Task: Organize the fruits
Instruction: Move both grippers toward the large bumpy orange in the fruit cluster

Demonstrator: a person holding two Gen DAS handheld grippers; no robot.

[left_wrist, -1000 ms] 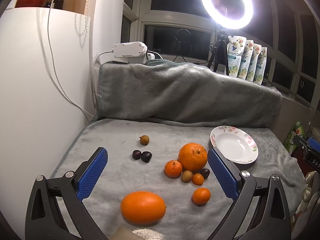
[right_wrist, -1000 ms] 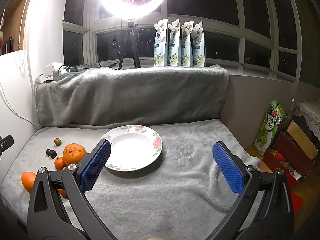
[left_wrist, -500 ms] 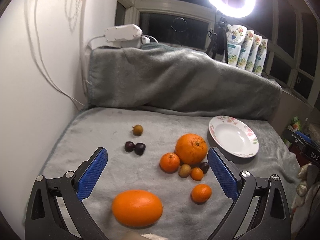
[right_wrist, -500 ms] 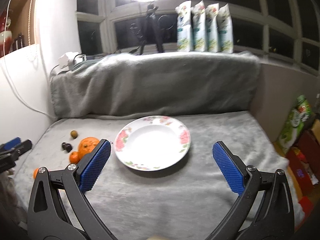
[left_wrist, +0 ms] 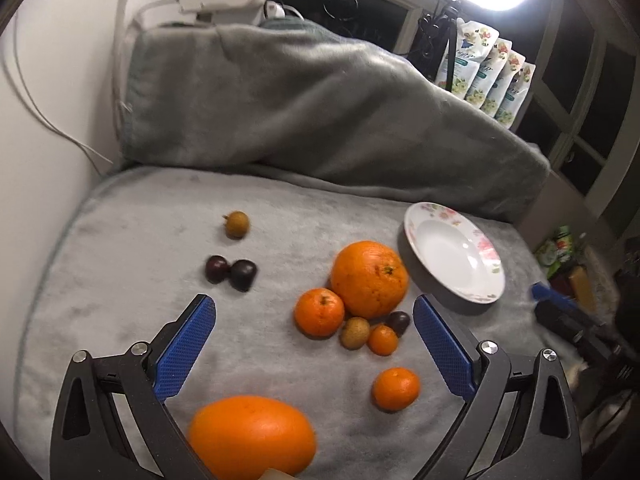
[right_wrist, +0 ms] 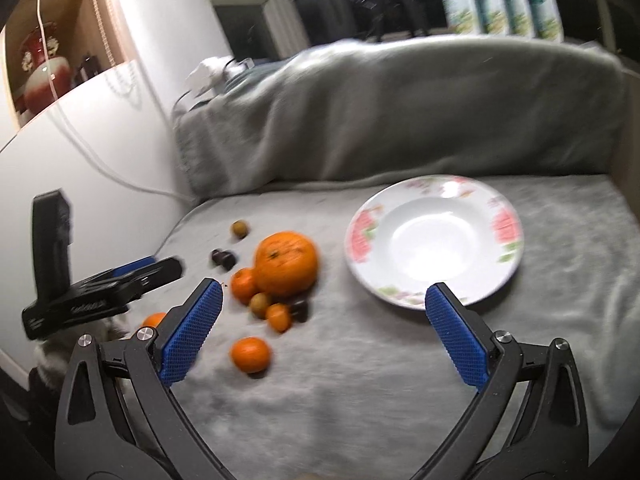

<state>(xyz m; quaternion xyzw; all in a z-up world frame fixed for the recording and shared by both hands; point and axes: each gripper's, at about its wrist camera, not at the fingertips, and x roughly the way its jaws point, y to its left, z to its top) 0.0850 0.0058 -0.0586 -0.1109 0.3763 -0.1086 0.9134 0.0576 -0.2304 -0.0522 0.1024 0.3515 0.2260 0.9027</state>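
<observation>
Fruit cluster (left_wrist: 360,300) on blanket (left_wrist: 140,280), just left of plate (left_wrist: 454,258).

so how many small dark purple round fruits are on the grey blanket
3. Two dark purple fruits touch side by side left of the cluster; a third sits tucked under the big round orange. More may be hidden behind fruit.

Nearest big orange (left_wrist: 252,436) cut by the left-wrist view's bottom edge; right-wrist view motion-blurred throughout.

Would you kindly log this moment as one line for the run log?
left tool: open, over fruit | right tool: open, holding nothing | plate: no fruit | large orange: on blanket
</observation>
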